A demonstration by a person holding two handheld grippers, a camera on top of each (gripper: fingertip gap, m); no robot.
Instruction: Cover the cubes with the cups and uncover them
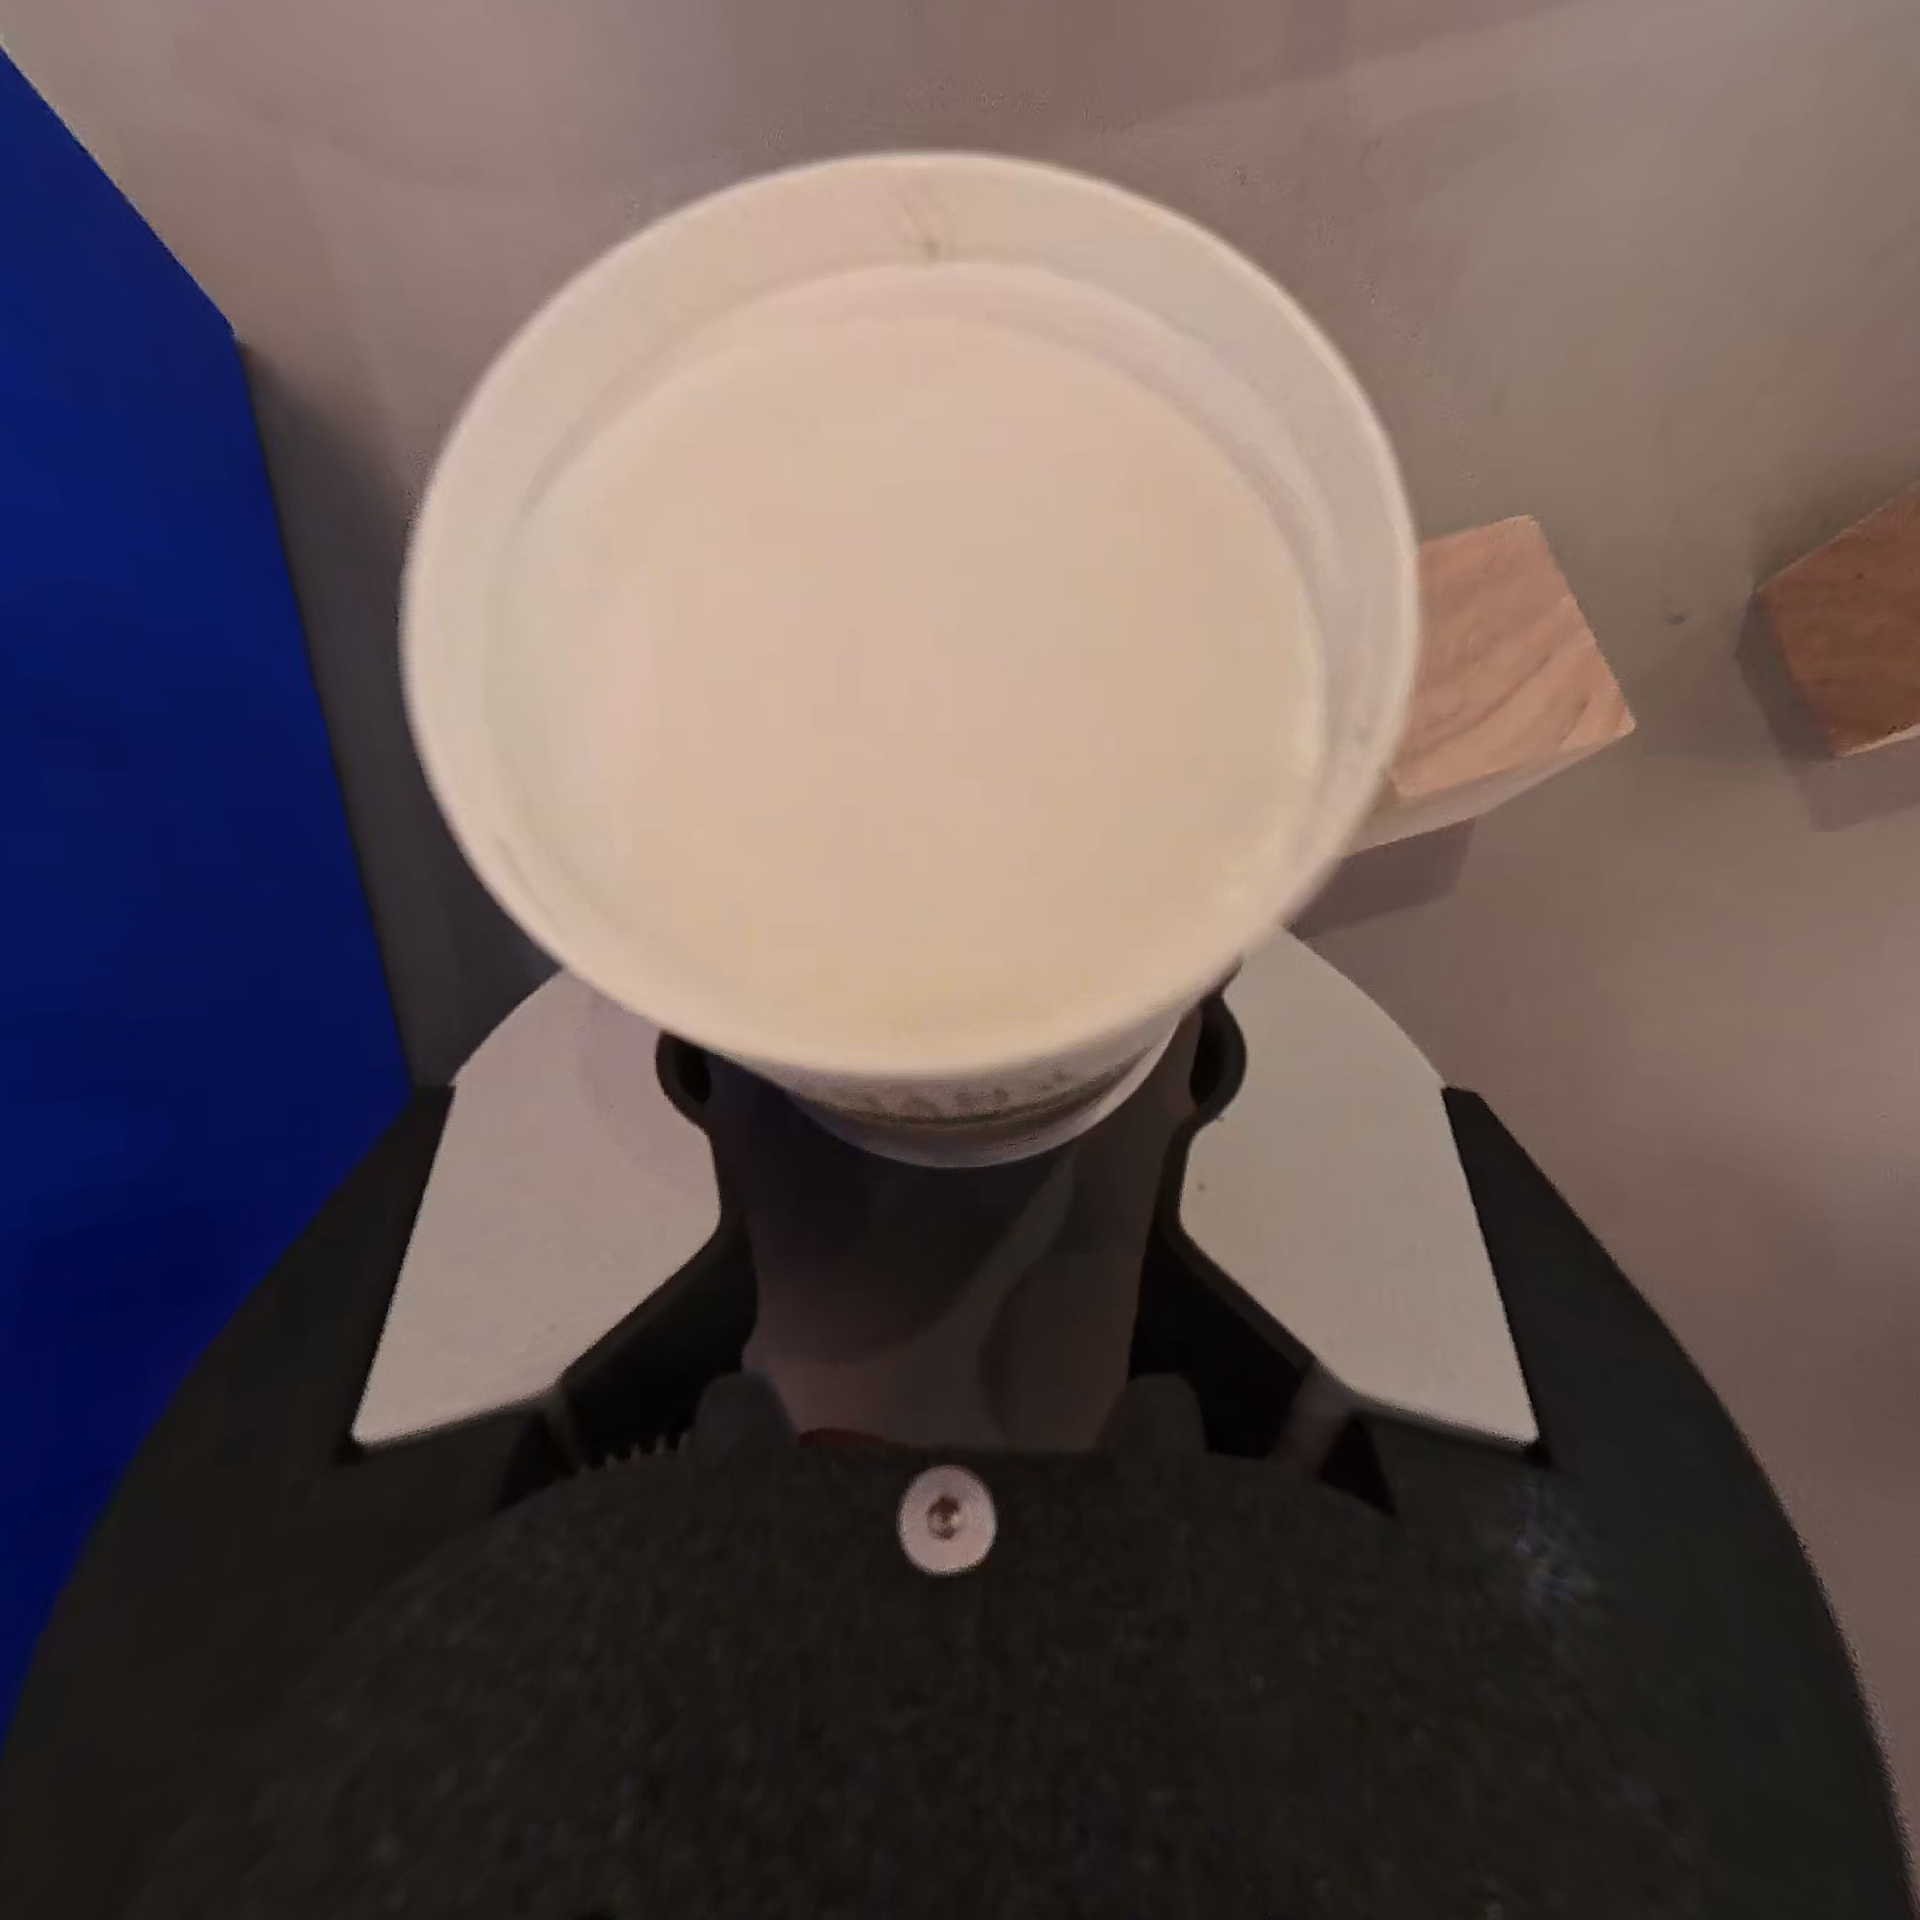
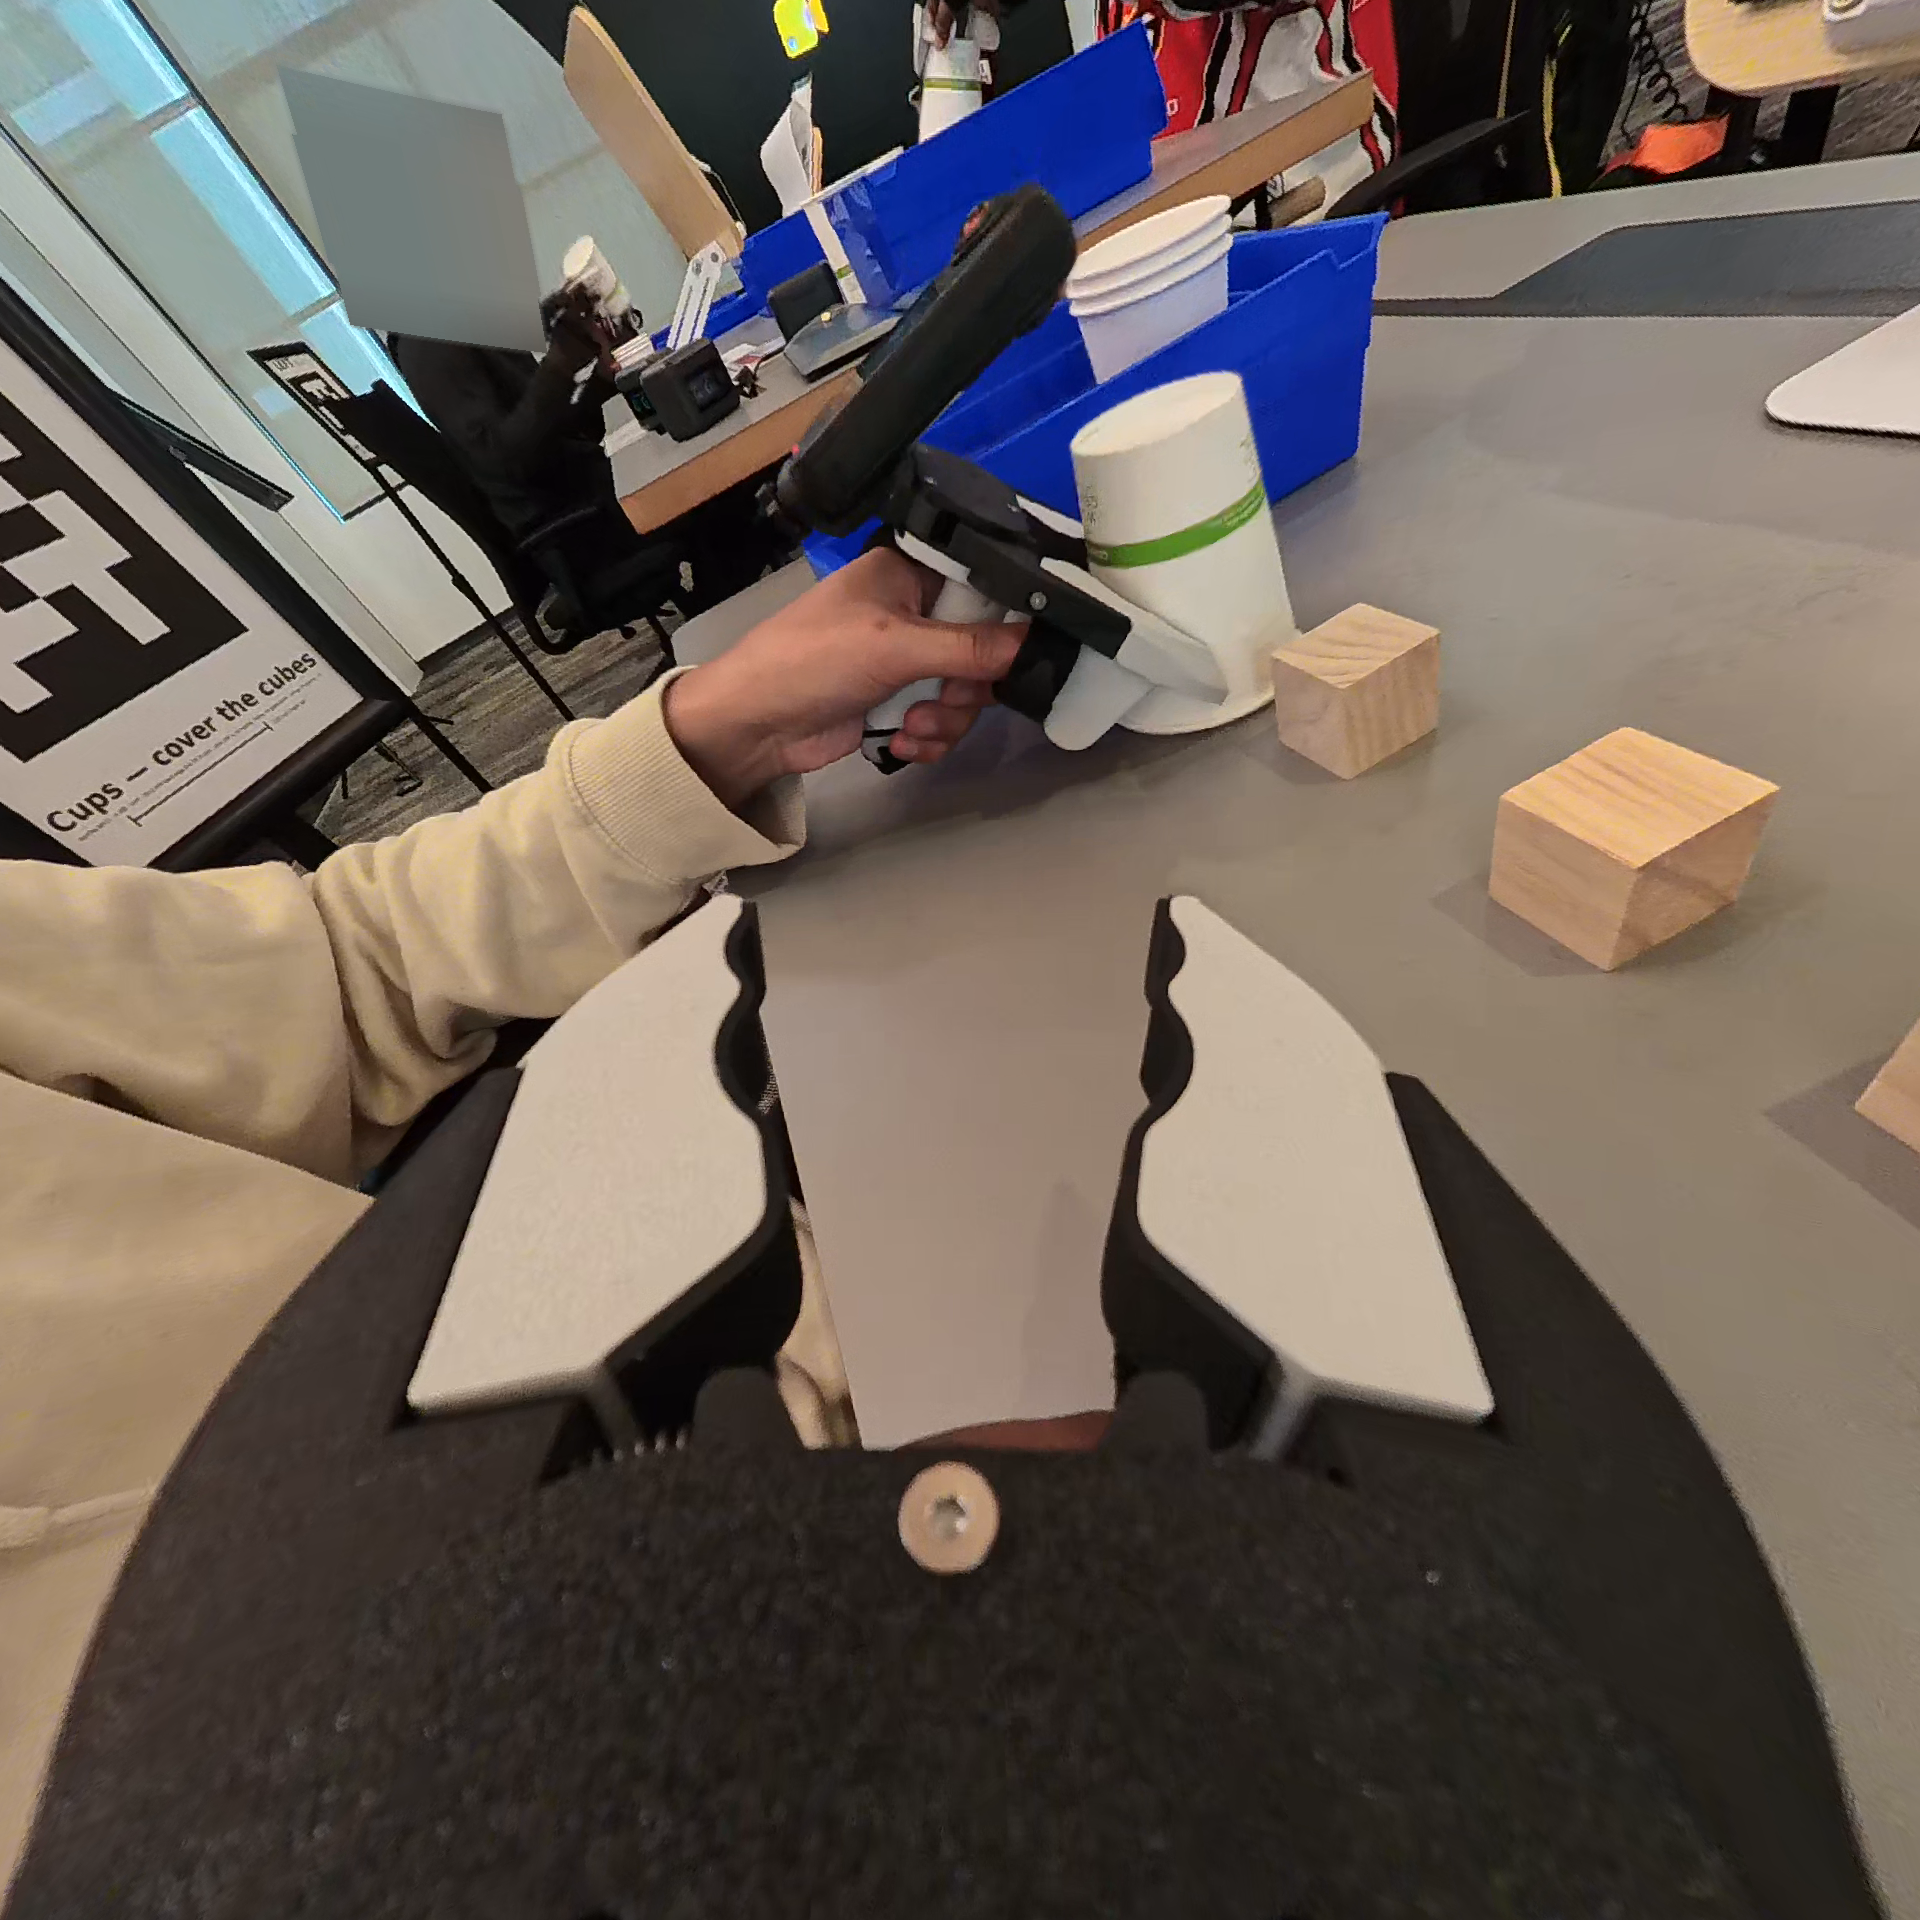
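My left gripper [image 1: 945,1101] is shut on an upside-down white paper cup [image 1: 904,644] with a green band. In the right wrist view this cup [image 2: 1174,488] leans slightly, its rim at the grey table [image 2: 1558,582], with the left gripper [image 2: 1143,665] clamped on its lower wall. A wooden cube [image 1: 1507,665] sits just right of the cup, and a second cube [image 1: 1849,644] lies farther right. Both show in the right wrist view, the near cube [image 2: 1356,691] and the second cube [image 2: 1631,842]. Whether anything is under the cup is hidden. My right gripper [image 2: 958,914] is open and empty above the table.
A blue bin [image 2: 1278,384] stands behind the cup with a stack of white cups [image 2: 1148,291] in it; its wall shows in the left wrist view [image 1: 125,727]. A third cube's corner [image 2: 1896,1101] is at the right edge. A white flat base [image 2: 1860,384] lies far right. A sign board [image 2: 125,644] stands left.
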